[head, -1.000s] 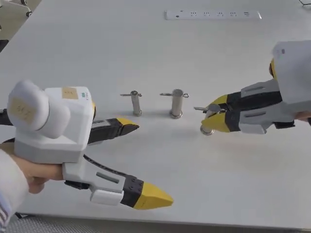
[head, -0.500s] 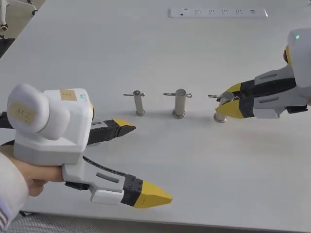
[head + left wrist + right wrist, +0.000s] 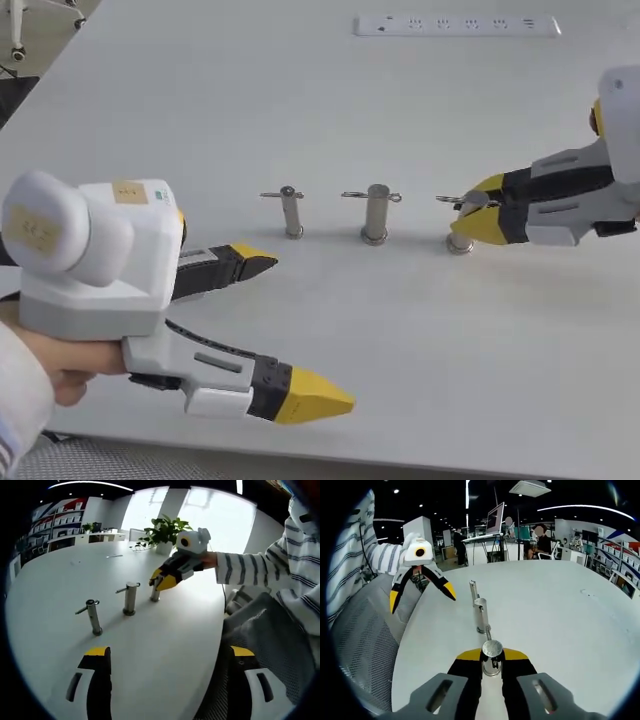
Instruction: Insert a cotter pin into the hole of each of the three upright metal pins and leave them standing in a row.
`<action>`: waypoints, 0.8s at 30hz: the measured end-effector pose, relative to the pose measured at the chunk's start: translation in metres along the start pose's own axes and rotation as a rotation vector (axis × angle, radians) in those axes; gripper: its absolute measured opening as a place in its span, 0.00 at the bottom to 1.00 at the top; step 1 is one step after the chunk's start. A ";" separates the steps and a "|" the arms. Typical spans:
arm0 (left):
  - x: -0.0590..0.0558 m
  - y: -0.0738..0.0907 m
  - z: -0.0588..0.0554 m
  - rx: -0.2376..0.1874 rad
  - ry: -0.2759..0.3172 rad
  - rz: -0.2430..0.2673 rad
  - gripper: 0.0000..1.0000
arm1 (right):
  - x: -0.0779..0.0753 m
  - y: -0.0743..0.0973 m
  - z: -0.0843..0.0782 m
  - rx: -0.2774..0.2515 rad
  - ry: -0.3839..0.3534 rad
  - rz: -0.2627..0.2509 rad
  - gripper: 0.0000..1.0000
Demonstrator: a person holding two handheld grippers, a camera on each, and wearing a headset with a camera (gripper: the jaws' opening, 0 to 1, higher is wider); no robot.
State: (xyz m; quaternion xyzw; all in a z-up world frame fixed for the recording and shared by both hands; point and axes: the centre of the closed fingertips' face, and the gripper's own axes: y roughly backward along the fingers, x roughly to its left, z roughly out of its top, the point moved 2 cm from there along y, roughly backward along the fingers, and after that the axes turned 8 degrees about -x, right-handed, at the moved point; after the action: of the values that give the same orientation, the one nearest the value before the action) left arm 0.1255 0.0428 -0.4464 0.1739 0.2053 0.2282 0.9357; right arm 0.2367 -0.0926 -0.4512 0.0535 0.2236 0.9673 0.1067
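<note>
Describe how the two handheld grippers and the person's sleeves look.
The left gripper and the right gripper are alike: chunky white and grey plastic bodies, with black jaws that taper to pointed yellow tips. Grey slotted panels run along the jaw arms. The sleeves are white with dark horizontal stripes.

White table [image 3: 330, 120] w/ power strip [image 3: 456, 26]; potted plant [image 3: 165, 529] by bright windows [image 3: 215, 505]; mesh chair [image 3: 365, 630]; ceiling spots [image 3: 396, 490]

Nothing legible anywhere. The left gripper [image 3: 312, 333] bears a tan sticker [image 3: 128, 192] on its white housing and a second on its rounded cap (any print on either is too blurred to read); markings on the power strip [image 3: 456, 26] are too small to tell.
</note>
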 end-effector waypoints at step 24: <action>0.004 0.013 0.022 -0.082 0.001 0.054 0.93 | 0.008 0.023 0.035 -0.113 0.001 -0.095 0.36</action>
State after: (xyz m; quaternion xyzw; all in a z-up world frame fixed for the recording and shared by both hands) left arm 0.1347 0.0504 -0.4235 0.1409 0.1917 0.2617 0.9354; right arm 0.2301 -0.0957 -0.4092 0.0364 0.1711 0.9723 0.1551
